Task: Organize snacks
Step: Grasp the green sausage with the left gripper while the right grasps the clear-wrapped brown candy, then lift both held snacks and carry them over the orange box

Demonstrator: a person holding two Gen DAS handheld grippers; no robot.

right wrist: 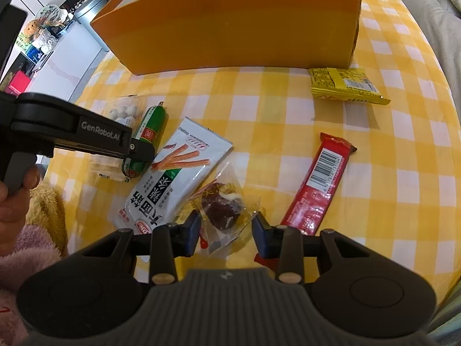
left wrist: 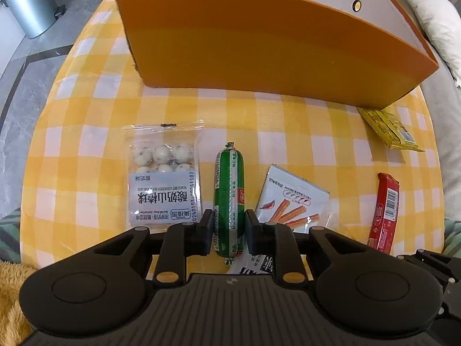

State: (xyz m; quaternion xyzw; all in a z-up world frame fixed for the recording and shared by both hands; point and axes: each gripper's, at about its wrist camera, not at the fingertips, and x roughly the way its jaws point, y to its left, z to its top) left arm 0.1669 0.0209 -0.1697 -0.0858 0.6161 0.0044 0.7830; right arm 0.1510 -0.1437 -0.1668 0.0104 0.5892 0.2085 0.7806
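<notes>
Green sausage (left wrist: 229, 199) lying on tabletop (left wrist: 288, 121) in front of orange box (left wrist: 259, 46), left gripper (left wrist: 226, 235) jaws straddling its near end, seemingly touching. Firm, slick casing: best pinched mid-body. Right gripper (right wrist: 226, 232) jaws apart around crinkly, soft wrapped date (right wrist: 222, 207).

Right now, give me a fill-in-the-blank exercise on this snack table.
1. The left gripper has its fingers either side of the ____ sausage.
2. The wrapped chocolate cake lies between the fingers of the ____ gripper.
3. The orange box stands on a yellow-and-____ checked tablecloth.

Missing words: green; right; white
</notes>
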